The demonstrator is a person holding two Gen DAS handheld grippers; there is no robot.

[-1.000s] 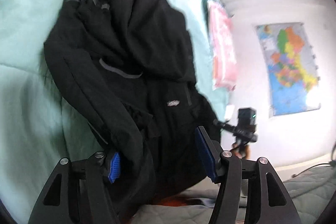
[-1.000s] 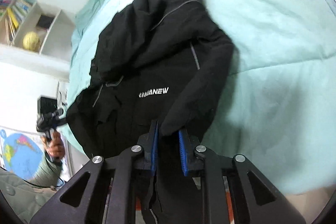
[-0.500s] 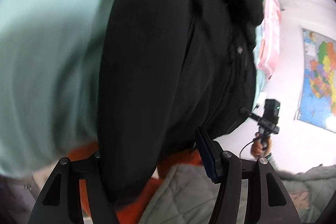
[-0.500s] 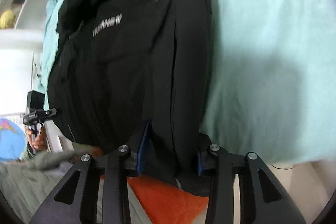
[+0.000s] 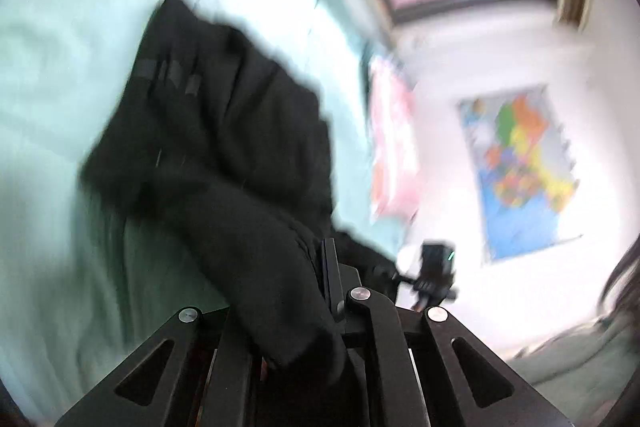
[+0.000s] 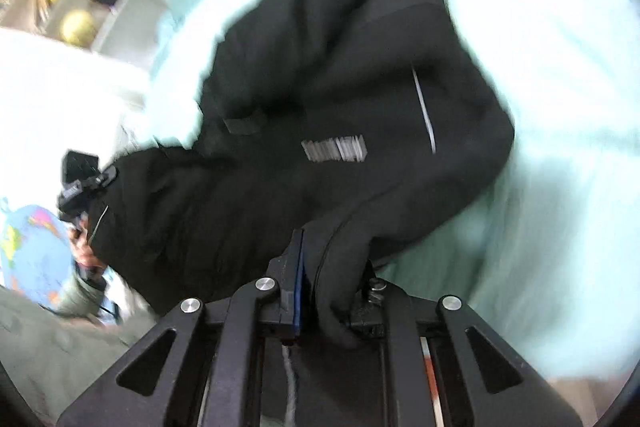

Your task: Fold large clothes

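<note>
Both grippers, left gripper (image 5: 304,291) and right gripper (image 6: 332,291), are clamped on the black jacket (image 6: 340,115), which looks bulky, soft and floppy; grip the thick hem at six o'clock.

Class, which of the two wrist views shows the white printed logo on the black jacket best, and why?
The right wrist view. The logo sits mid-frame on the black jacket there, though motion blur leaves it unreadable. In the left wrist view the jacket shows only folds and grey strips, with no logo visible. Both views are blurred.
</note>
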